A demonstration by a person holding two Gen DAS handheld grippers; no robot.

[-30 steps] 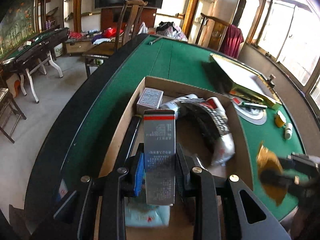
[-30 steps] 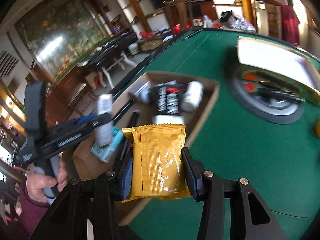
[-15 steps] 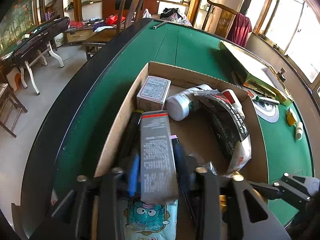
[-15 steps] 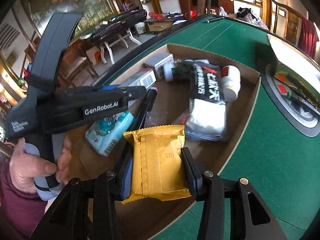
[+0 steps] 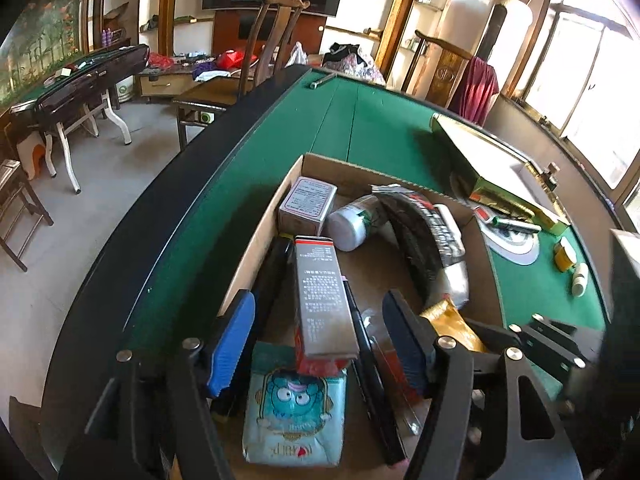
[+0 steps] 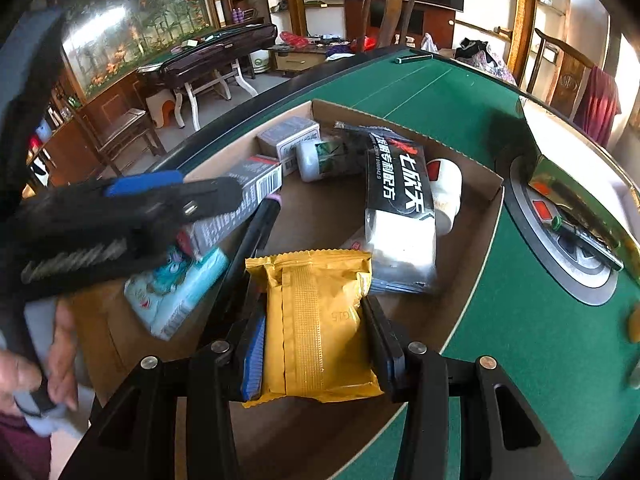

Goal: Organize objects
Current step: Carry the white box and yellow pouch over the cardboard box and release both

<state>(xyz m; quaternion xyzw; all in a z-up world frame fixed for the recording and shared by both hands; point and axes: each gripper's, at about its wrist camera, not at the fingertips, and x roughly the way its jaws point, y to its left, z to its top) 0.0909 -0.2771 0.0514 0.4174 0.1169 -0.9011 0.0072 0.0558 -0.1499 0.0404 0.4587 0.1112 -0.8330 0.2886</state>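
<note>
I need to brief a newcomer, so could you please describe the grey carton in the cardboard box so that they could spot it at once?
On the green table stands an open cardboard box. Along its left wall lies the long grey carton, propped on a light blue cartoon-face pack. Its slim shape and red end band set it apart from the squat box behind it.

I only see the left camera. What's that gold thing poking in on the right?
Observer: A yellow snack packet, clamped in the right hand-held gripper.
Operator: Is it lying in the box?
Observer: No. It is held over the near end of the cardboard box, with the jaws closed on it.
Operator: What's hiding behind the black packet?
Observer: A white cup with a red mark, on its side right beside the black packet.
</note>
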